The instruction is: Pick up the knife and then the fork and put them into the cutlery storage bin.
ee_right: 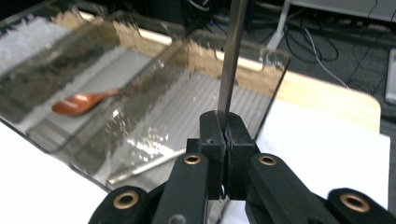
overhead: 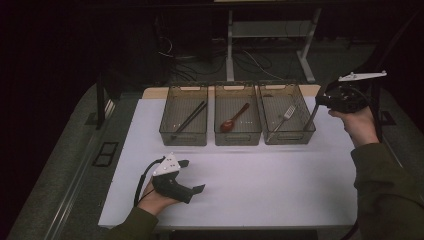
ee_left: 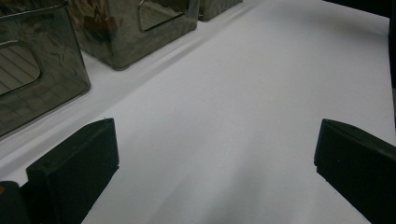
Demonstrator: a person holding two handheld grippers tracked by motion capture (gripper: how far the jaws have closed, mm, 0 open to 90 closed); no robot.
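The right gripper (ee_right: 223, 128) has its jaws pressed together on a thin metal utensil (ee_right: 232, 56), held up at the right end wall of the right bin (overhead: 287, 113), near the bench's (overhead: 260, 185) right edge; a fork (overhead: 285, 116) lies in that bin; the left gripper (overhead: 192, 176) rests low at the bench's front left, jaws spread on nothing; wide bare white surface lies between it and the bins.
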